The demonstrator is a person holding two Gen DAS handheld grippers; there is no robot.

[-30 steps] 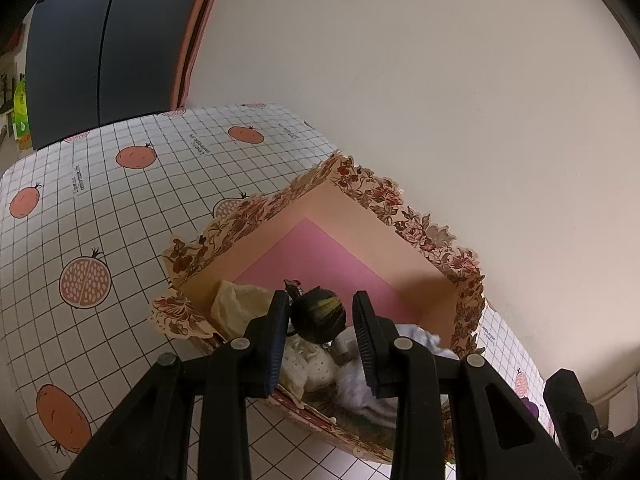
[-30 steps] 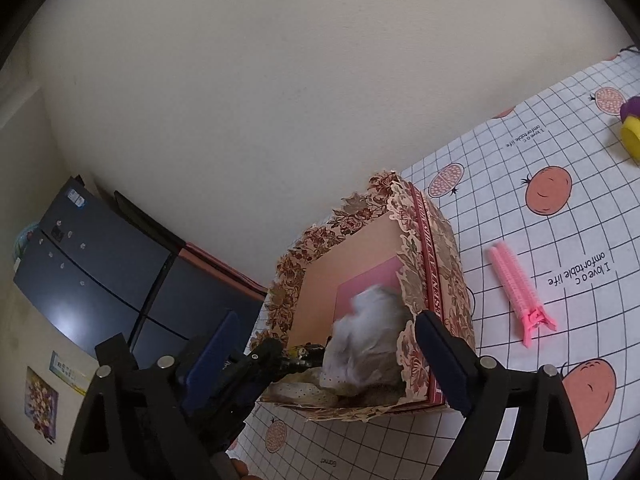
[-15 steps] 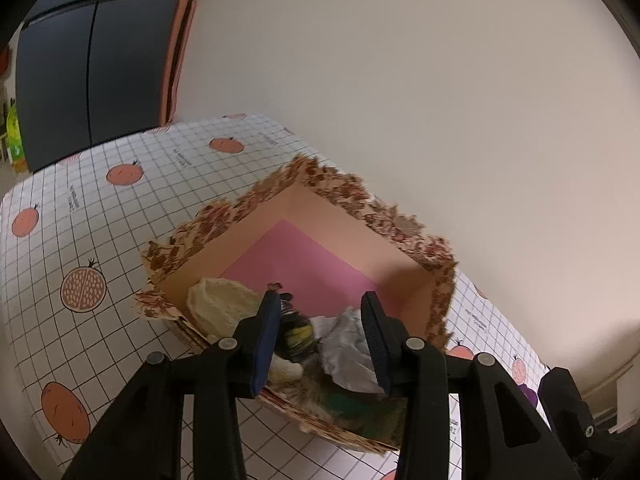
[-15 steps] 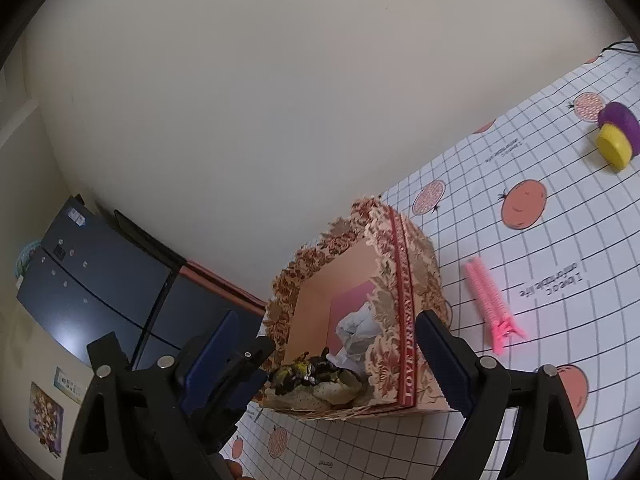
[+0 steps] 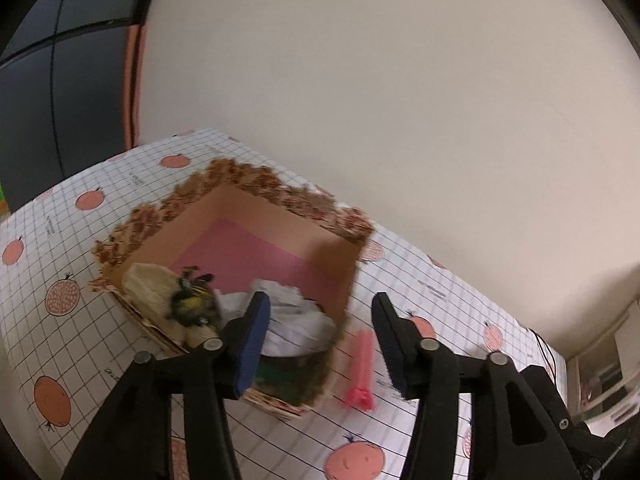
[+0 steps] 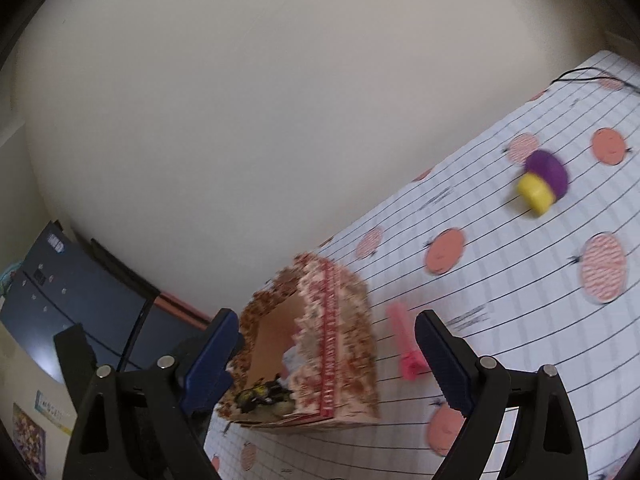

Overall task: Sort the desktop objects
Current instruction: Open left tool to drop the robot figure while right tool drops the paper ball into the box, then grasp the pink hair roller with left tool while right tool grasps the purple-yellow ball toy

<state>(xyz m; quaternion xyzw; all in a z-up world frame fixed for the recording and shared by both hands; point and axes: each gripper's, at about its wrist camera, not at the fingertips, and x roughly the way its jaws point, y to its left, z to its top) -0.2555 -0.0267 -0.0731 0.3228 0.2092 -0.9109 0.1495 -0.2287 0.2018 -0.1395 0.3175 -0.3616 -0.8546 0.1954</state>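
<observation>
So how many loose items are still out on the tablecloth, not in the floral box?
2. A pink clip lies just beside the floral box, and a purple-and-yellow toy sits farther across the tablecloth. More may lie outside both views.

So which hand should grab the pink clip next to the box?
Probably the right. The right gripper is wide open and empty, with the pink clip just inside its right finger. The left gripper, jaws opening, also frames it, beside the box.
</observation>
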